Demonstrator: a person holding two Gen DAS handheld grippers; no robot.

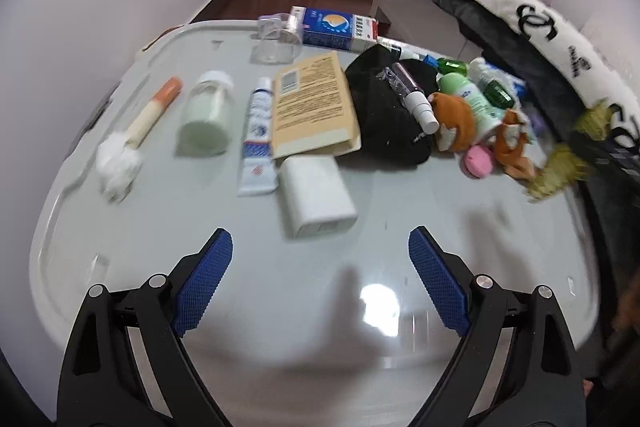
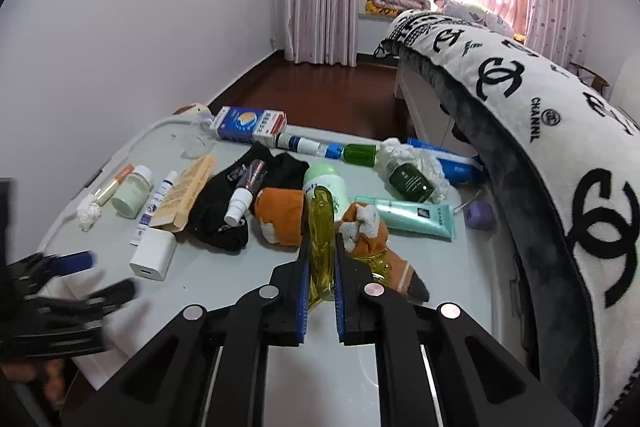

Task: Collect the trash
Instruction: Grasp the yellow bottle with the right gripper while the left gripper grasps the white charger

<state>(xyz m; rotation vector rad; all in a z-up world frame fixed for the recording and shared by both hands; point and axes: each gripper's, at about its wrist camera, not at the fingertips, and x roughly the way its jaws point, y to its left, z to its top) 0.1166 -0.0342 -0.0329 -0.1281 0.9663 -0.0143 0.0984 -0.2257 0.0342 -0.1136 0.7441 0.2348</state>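
The right gripper (image 2: pixel 322 269) was clamped on a crumpled yellow transparent wrapper (image 2: pixel 321 247), which stood up between its blue pads above a pale table (image 2: pixel 224 279). Just right of its tips lay an orange sock (image 2: pixel 370 239); ahead and left lay a black sock (image 2: pixel 224 219). The left gripper (image 1: pixel 320 255) hung with jaws wide apart and nothing between them, a white charger (image 1: pixel 316 195) just ahead and a crumpled white tissue (image 1: pixel 118 165) ahead to its left.

We saw a grey glossy table (image 1: pixel 304 291) bearing a white charger (image 1: pixel 316 197), a tube (image 1: pixel 258 139), a jar (image 1: pixel 206 115), black cloth (image 1: pixel 384 115).
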